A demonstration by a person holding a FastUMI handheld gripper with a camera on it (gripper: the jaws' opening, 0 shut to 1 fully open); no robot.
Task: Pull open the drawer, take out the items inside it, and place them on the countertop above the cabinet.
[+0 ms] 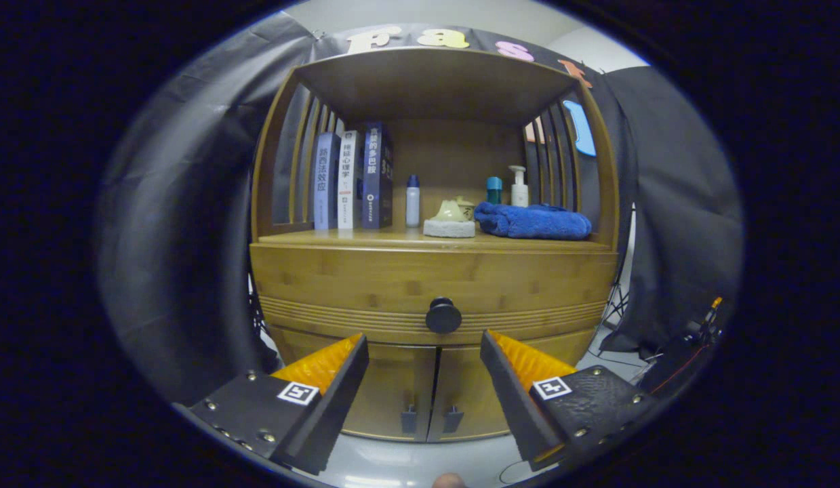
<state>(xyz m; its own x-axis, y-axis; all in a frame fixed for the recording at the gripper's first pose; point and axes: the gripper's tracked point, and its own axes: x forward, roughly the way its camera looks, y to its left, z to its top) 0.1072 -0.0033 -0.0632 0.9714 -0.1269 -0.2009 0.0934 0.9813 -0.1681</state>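
Item: bamboo cabinet, seen head-on from a little way back.

- Drawer: front flush w/ the cabinet face, i.e. closed. Round dark knob at mid-front, just ahead of and between the tongs' tips. Contents hidden behind the front.
- Tongs: fingers spread wide, nothing between them, not touching knob or cabinet.
- Tabletop above the drawer carries: three books upright at the far side, small bottle, pale object on a white pad (can't tell what it is), folded blue towel, teal-capped bottle and pump bottle behind it.
- Below the drawer: two cupboard doors, closed.

Status, my reading: fits two stages. Either the drawer's items are inside awaiting removal, or some of what sits on the tabletop came out of it and the drawer was pushed to again. One look can't separate them.
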